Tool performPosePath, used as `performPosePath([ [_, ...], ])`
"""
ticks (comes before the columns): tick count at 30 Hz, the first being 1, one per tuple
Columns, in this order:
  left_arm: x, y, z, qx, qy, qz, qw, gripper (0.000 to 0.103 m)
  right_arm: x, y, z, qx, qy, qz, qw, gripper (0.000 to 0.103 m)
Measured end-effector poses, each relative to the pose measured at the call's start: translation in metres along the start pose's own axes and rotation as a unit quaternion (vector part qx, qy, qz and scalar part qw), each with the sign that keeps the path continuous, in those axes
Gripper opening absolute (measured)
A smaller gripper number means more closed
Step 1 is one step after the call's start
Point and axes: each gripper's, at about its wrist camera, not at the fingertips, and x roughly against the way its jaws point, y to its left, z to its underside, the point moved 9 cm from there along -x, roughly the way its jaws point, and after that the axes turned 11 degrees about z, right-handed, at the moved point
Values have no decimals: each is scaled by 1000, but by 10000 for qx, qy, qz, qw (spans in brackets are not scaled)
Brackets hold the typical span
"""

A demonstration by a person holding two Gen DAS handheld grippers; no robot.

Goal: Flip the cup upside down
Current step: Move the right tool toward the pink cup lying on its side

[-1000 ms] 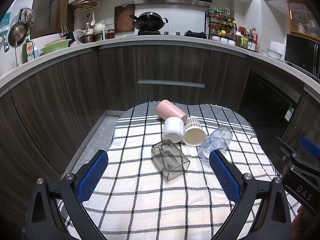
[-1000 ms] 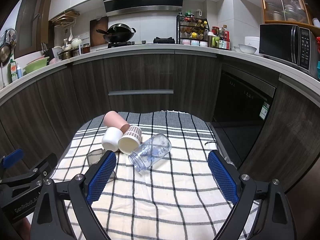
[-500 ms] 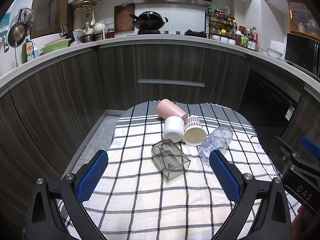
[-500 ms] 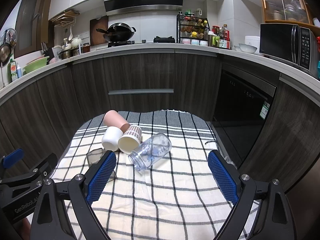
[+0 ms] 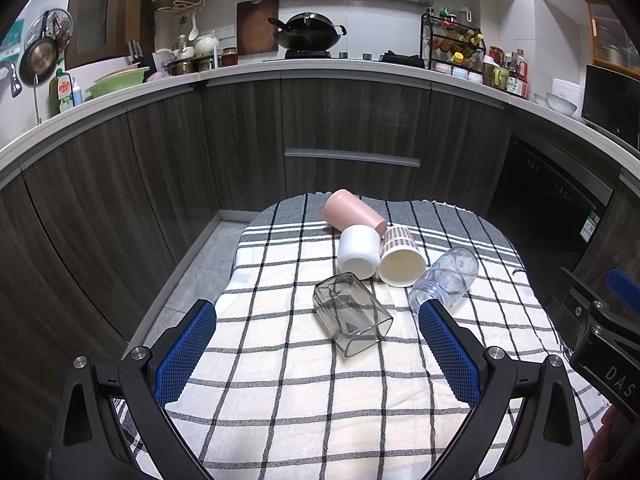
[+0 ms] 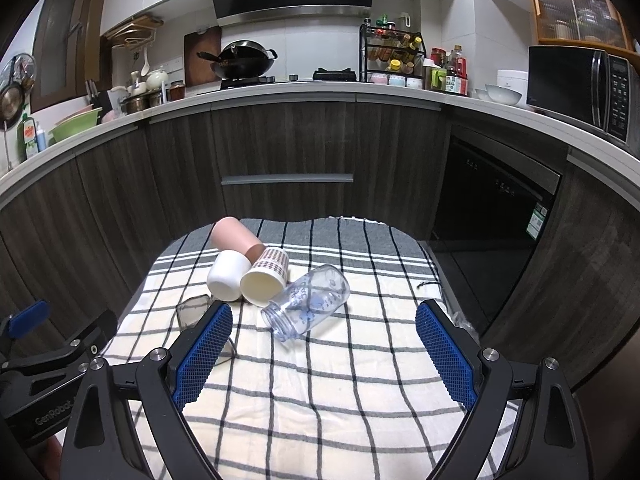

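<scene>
Several cups lie on their sides on a checked cloth (image 5: 280,380): a smoky square glass (image 5: 350,316), a white cup (image 5: 358,251), a patterned paper cup (image 5: 401,256), a pink cup (image 5: 354,210) and a clear bottle-like cup (image 5: 444,278). My left gripper (image 5: 316,346) is open and empty, with the smoky glass between and just beyond its fingertips. My right gripper (image 6: 324,350) is open and empty, with the clear cup (image 6: 306,300) just ahead. The right view also shows the white cup (image 6: 225,276), paper cup (image 6: 266,282), pink cup (image 6: 236,238) and part of the smoky glass (image 6: 192,312).
The cloth (image 6: 320,400) covers a small table in front of dark curved kitchen cabinets (image 5: 352,128). The floor (image 5: 192,264) drops off at the table's left and far edges. A dishwasher (image 6: 492,232) stands to the right.
</scene>
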Motion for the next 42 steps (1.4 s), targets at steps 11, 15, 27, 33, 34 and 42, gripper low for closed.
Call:
performPosePath([
  [11,-18,26,-18,248,-10,-127,9996,103,-25,29,-23,274,83,-281,9992,93],
  [15,-29,33,-29,259,-62,-119,9996,103,-38,47,-36,463,70,-355,9983,93],
  [27,-78,54,-51,363,74,-161,9992,103,-93,100,-65,1052,292,-582,9923,93],
  [33,-102,63,-57,484,245,-284,9981,103,-128,126,-74,1367,534,-711,9866,93],
  [34,-105,65,-58,509,266,-302,9979,103,-134,129,-75,1422,577,-726,9855,93],
  [42,-140,78,-61,637,519,-455,9956,103,-186,168,-79,2076,1070,-915,9680,93],
])
